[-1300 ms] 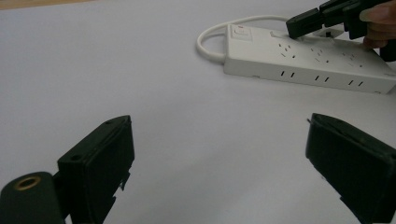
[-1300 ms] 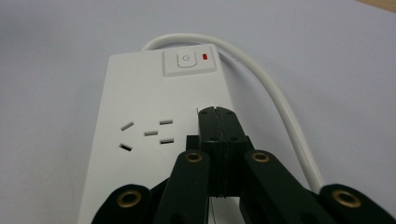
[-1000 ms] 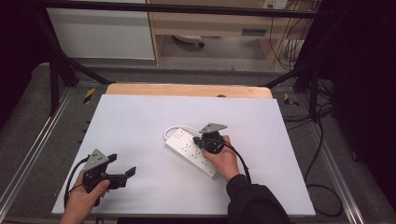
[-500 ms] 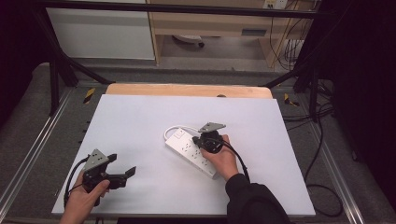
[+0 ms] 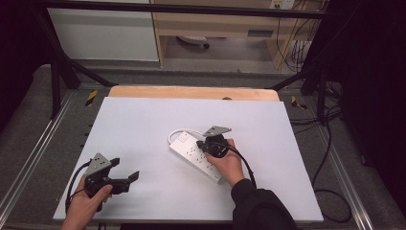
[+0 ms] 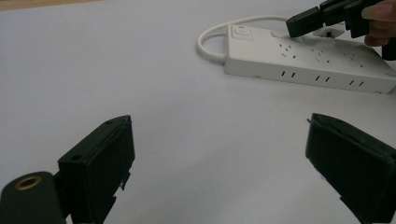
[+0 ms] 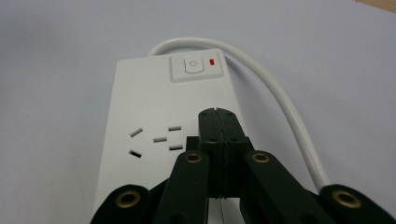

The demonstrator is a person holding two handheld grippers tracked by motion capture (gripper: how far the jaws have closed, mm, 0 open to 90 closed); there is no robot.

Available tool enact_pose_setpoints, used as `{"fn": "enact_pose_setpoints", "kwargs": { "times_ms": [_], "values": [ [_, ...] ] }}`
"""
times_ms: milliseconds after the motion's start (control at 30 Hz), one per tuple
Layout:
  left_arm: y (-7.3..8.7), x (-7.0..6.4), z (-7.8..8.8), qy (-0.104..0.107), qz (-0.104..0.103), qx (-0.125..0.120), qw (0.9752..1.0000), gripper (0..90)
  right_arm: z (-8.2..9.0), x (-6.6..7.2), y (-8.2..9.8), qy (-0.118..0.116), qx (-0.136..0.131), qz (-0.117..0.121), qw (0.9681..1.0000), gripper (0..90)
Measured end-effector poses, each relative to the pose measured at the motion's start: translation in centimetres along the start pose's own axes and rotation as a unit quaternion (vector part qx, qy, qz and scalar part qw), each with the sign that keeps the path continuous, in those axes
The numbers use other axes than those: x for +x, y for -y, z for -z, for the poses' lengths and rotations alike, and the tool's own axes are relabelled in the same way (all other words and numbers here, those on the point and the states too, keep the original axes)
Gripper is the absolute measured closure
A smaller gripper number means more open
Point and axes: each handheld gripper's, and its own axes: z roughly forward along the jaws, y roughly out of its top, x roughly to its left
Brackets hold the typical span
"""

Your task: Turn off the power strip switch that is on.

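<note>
The right gripper, its two black jaws pressed flat together with nothing between them, is held low over a white plastic power strip, the closed tip aimed along the strip's top face towards the square white power button with a small red indicator beside it. In the right gripper view the tip is seen just short of that button, next to a set of socket slots; whether it rests on the casing cannot be told. The strip lies slantwise near the middle of the pale grey surface, its white cable looped round the button end.

The step in hand is judged to be a press on the switch. To do it well, the closed tip should be carried forward a little until it is squarely above the button, then brought straight down, so that the strip is not pushed sideways across the smooth surface. The jaws are best kept together, so that a single firm point is offered.

The left gripper is held well apart at the near left corner of the surface, its jaws spread wide and empty, as the left gripper view shows; it could be brought over to steady the strip if the strip slides.
</note>
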Motion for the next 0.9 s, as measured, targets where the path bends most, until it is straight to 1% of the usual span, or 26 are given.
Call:
{"fn": "enact_pose_setpoints", "kwargs": {
  "times_ms": [33,233,300,433,500,533,567,600,633,667,700,800,833,867,900],
  "values": [
    [0.0,0.0,0.0,0.000,0.000,0.000,1.0000,8.0,0.1,0.0,-0.1,-0.002,-0.002,-0.005,1.0000,90.0],
    [0.0,0.0,0.0,0.000,0.000,0.000,1.0000,8.1,0.4,0.1,-0.2,-0.003,-0.004,-0.002,1.0000,89.8],
    [0.0,0.0,0.0,0.000,0.000,0.000,1.0000,8.1,0.5,0.2,-0.3,-0.003,-0.008,-0.008,0.9999,86.9],
    [0.0,0.0,0.0,0.000,0.000,0.000,1.0000,8.1,0.7,0.2,-0.4,-0.003,-0.013,-0.009,0.9999,83.6],
    [0.0,0.0,0.0,0.000,0.000,0.001,1.0000,8.1,1.1,0.3,-0.6,-0.005,-0.019,-0.011,0.9998,80.0],
    [0.0,0.0,0.0,0.000,0.000,0.000,1.0000,8.1,1.1,0.3,-0.6,-0.005,-0.019,-0.011,0.9998,80.0],
    [0.0,0.0,0.0,0.000,0.000,0.000,1.0000,8.1,1.3,0.3,-0.7,-0.006,-0.023,-0.013,0.9996,75.9],
    [0.0,0.0,0.0,0.000,0.000,0.000,1.0000,8.1,1.4,0.3,-0.7,-0.007,-0.025,-0.015,0.9995,74.0],
    [0.0,0.0,0.0,0.000,0.000,0.000,1.0000,8.1,1.4,0.3,-0.7,-0.007,-0.025,-0.015,0.9995,74.0],
    [0.0,0.0,0.0,0.000,0.000,0.001,1.0000,8.1,1.6,0.3,-0.8,-0.009,-0.029,-0.018,0.9994,67.5],
    [0.0,0.0,-0.1,0.000,0.001,0.002,1.0000,8.0,1.6,0.3,-0.9,-0.009,-0.030,-0.021,0.9993,63.1],
    [0.1,0.0,-0.1,-0.001,0.002,0.002,1.0000,7.9,1.8,0.4,-1.1,-0.009,-0.030,-0.022,0.9992,50.9],
    [0.1,0.1,-0.1,-0.001,0.003,0.002,1.0000,7.8,1.8,0.5,-1.2,-0.009,-0.028,-0.027,0.9992,46.5],
    [0.1,0.1,-0.1,-0.002,0.003,0.002,1.0000,7.8,1.8,0.5,-1.2,-0.009,-0.028,-0.027,0.9992,46.5],
    [0.1,0.1,-0.1,0.000,0.005,0.003,1.0000,7.7,1.8,0.5,-1.4,-0.013,-0.026,-0.029,0.9992,39.8]
  ]
}}
